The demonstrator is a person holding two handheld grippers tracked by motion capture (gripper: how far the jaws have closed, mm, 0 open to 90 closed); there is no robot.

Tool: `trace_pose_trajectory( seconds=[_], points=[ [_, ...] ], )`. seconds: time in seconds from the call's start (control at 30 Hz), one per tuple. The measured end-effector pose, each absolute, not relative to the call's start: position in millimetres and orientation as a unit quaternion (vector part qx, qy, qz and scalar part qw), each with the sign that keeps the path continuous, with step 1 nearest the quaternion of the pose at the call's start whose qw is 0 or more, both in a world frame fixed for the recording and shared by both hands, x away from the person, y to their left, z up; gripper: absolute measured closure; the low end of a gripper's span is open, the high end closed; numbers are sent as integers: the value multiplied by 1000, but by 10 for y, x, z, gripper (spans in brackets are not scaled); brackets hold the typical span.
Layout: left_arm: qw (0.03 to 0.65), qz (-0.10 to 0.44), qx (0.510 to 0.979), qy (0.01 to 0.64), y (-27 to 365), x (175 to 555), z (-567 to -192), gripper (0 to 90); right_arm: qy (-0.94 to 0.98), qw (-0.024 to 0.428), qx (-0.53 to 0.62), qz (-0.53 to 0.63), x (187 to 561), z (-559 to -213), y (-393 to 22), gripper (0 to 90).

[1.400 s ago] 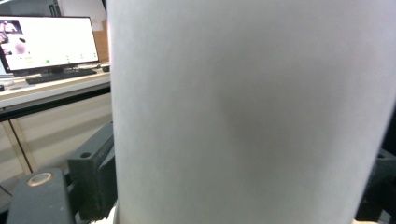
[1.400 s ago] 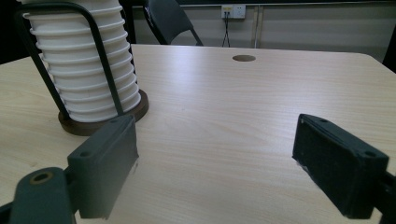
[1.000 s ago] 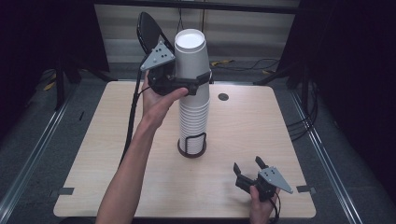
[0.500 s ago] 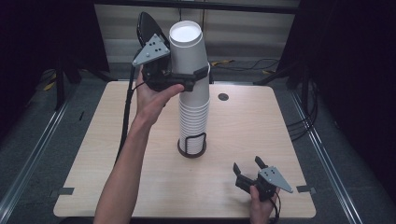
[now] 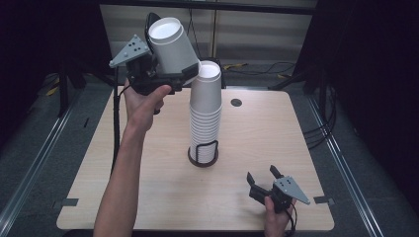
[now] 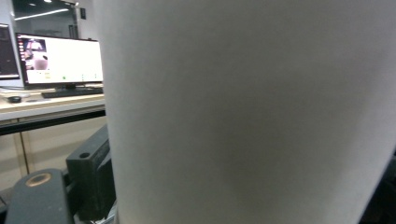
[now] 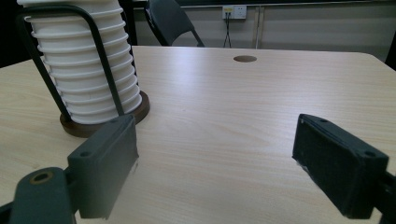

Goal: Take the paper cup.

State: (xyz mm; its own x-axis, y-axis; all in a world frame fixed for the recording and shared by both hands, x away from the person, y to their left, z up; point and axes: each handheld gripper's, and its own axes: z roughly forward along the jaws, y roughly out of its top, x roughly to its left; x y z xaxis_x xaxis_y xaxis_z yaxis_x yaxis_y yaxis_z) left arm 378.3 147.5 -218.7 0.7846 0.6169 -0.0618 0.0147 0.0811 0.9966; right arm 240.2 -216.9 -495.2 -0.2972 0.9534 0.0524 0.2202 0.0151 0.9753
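A tall stack of white paper cups (image 5: 205,113) stands in a black wire holder (image 5: 203,153) on a round dark base at the table's middle. My left gripper (image 5: 170,74), raised above and left of the stack, is shut on one white cup (image 5: 171,45), tilted with its mouth up-left and lifted clear of the stack's top. That cup's wall (image 6: 243,112) fills the left gripper view. My right gripper (image 5: 265,181) rests open near the table's front right edge, nothing between its jaws. In the right gripper view the lower cups (image 7: 84,70) and holder (image 7: 100,51) stand at upper left.
The light wooden table (image 5: 276,133) has a round cable hole (image 5: 236,102) behind the stack. A dark chair (image 7: 170,21) stands beyond the far edge. A lit monitor (image 6: 58,60) on a desk shows in the left gripper view.
My left gripper has lifted the top cup off the stack, moved it up and left and tilted it. The right gripper has stayed put.
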Motion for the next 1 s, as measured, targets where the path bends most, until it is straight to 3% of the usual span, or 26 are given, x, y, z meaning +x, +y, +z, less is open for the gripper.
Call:
trace_pose_trajectory(
  seconds=[1.0],
  points=[
    [665,199,648,314,1845,3681,-2820,122,618,357,472,517,2388,-4952,-2162,134]
  ],
)
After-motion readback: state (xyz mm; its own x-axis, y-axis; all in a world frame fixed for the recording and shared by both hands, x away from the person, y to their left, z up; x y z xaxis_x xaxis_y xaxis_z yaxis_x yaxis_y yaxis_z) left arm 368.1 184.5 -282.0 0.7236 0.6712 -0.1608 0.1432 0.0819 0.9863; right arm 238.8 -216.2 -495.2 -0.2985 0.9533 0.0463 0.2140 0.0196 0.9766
